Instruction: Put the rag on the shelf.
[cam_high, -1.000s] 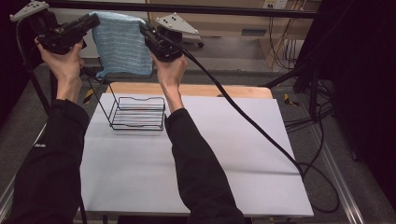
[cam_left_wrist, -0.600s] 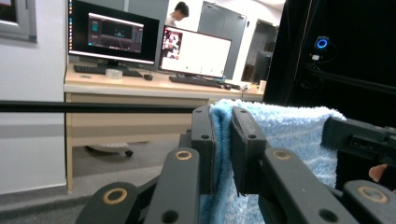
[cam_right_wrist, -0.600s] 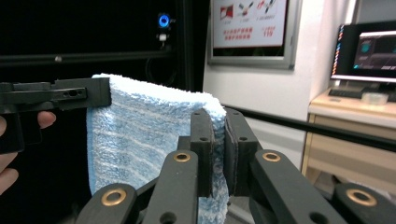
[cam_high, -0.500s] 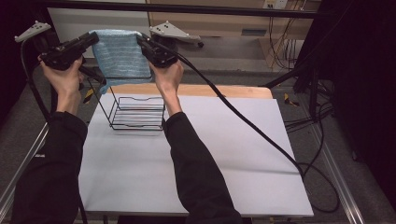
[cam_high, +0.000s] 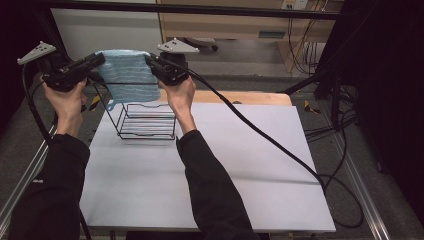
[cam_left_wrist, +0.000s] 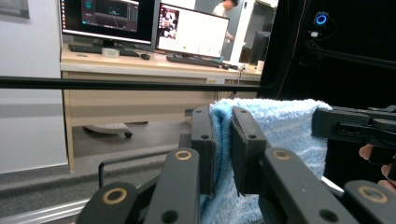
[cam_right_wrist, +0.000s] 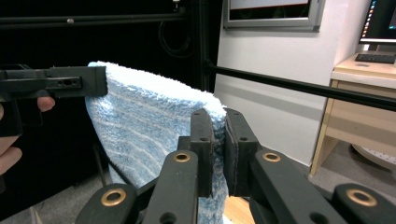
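Above bench's far-left corner, towel (cam_high: 125, 75) hangs over wire rack (cam_high: 146, 121), L gripper (cam_high: 98, 60) & R gripper (cam_high: 151, 60) each clamped on a top corner.

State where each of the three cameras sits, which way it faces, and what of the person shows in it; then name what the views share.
High view: above the person's side, looking forward and down at the table; both forearms, left gripper and right gripper hold the towel over the basket.
Left gripper view: rides the left gripper, facing a desk with monitors; its jaws pinch the towel.
Right gripper view: rides the right gripper, facing a white wall; jaws pinch the towel.
Shared: the towel; each gripper view shows the other gripper.
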